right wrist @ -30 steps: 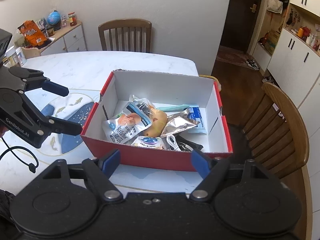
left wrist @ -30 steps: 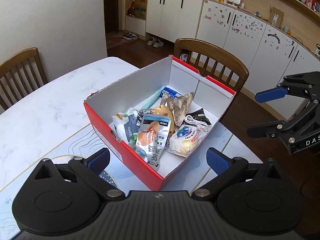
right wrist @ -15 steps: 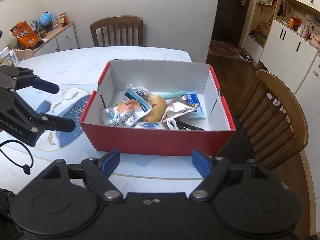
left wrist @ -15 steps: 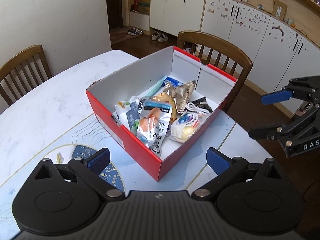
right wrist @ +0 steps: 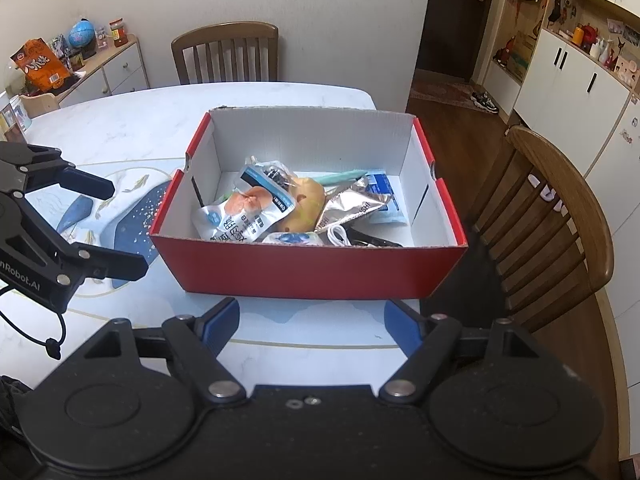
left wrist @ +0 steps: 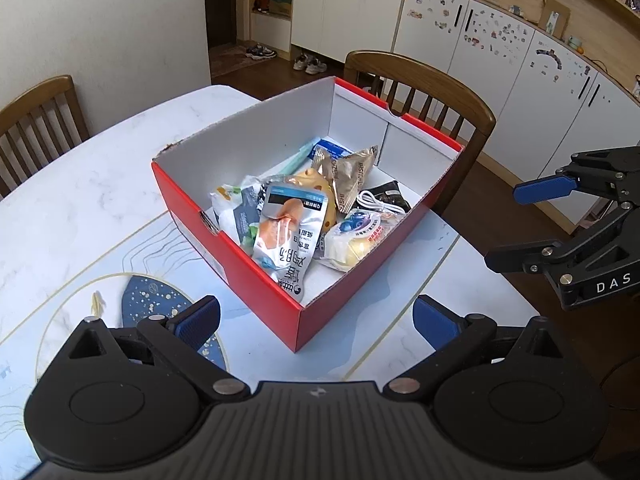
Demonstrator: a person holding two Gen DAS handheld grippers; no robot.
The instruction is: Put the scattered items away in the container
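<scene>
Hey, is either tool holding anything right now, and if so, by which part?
Nothing is held. The left tool and the right tool both stand open and empty, short of the red box.

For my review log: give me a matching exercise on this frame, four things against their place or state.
Things:
1. white cable
2. teal stick
3. left gripper
4. red box

Places or states:
A. open, holding nothing
B. on the table, by the wooden chair
C. lying along the box's far inside wall
D. coiled on a black packet

Pairs: 1-D, 2-C, 3-A, 4-B
</scene>
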